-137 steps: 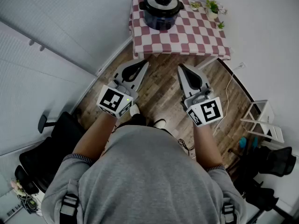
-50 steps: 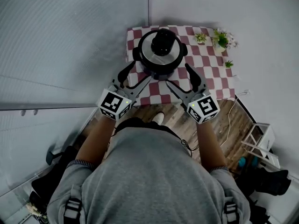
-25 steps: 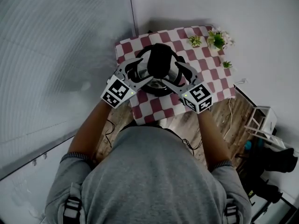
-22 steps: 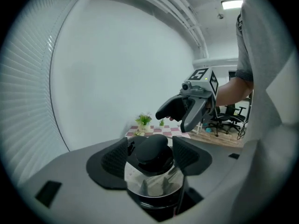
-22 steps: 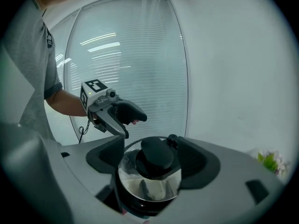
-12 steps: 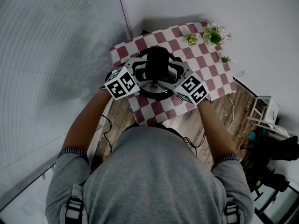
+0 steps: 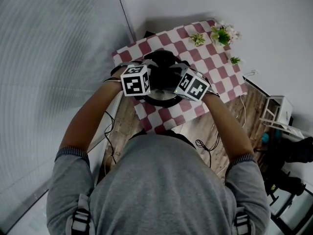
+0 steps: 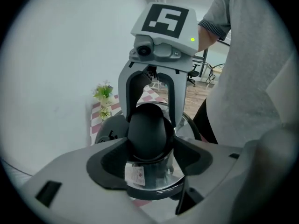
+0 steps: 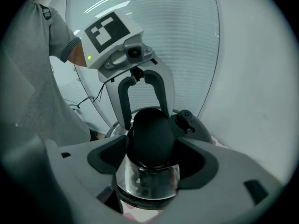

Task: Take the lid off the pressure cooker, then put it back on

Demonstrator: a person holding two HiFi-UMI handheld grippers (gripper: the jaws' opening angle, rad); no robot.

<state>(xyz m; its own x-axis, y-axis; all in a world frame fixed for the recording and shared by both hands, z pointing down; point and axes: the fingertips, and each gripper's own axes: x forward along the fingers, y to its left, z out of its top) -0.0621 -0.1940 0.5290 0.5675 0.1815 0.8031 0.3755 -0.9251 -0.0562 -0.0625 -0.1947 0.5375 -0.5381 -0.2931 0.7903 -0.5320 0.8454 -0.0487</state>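
Dropped over knob (image 8: 147,129): left claw (image 8: 150,144), right claw (image 9: 153,146); right closing, both unclenched astride it. Heavy, slick lid (image 9: 149,183): grip knob.

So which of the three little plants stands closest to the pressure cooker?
The leftmost plant; the biggest plant fills the corner, the tiny plant the right edge.

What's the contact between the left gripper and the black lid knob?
Cannot tell. In the left gripper view, the lid knob sits between the jaws of the left gripper, which flank it closely; neither gap nor contact shows plainly.
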